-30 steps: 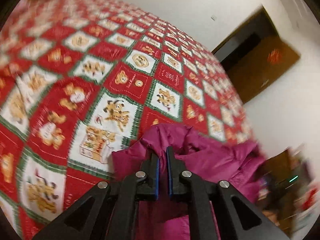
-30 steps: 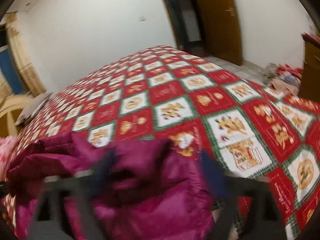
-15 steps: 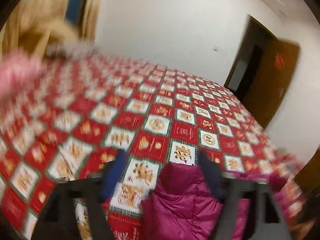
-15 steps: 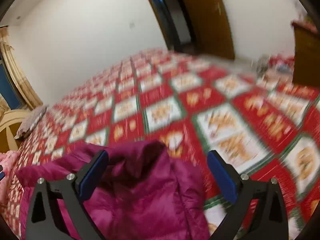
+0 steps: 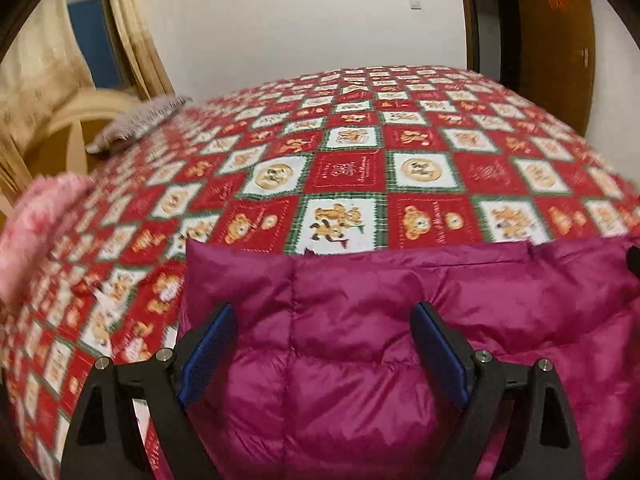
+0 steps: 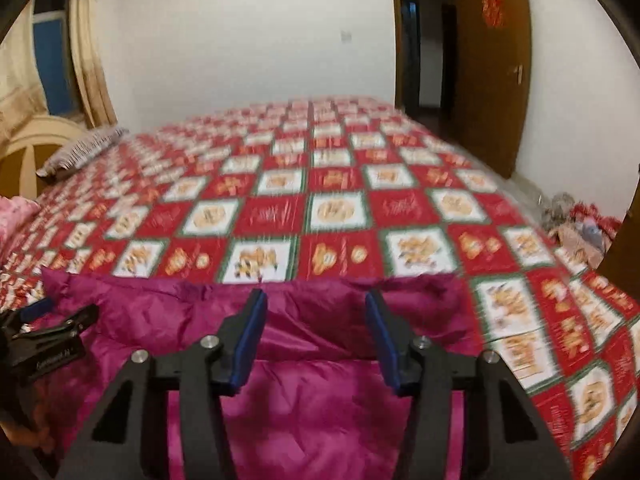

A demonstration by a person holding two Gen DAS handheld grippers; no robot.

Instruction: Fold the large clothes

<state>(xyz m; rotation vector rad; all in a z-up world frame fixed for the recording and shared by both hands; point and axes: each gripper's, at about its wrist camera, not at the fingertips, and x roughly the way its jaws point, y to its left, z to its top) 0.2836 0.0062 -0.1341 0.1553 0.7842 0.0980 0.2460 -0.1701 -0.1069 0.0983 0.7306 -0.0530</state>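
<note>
Lying beneath both parted tongs (image 5: 322,320) (image 6: 314,300): magenta jacket (image 5: 360,380).

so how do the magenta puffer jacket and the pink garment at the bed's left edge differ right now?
The magenta quilted puffer jacket is dark and glossy; the pink fuzzy garment is pale and matte. The jacket lies spread flat at the near edge, directly under the open left gripper and open right gripper; the pink garment sits bunched at the far left, away from both. The jacket fills both views; the pink one shows only partly. Both rest on the red checked bedspread.
</note>
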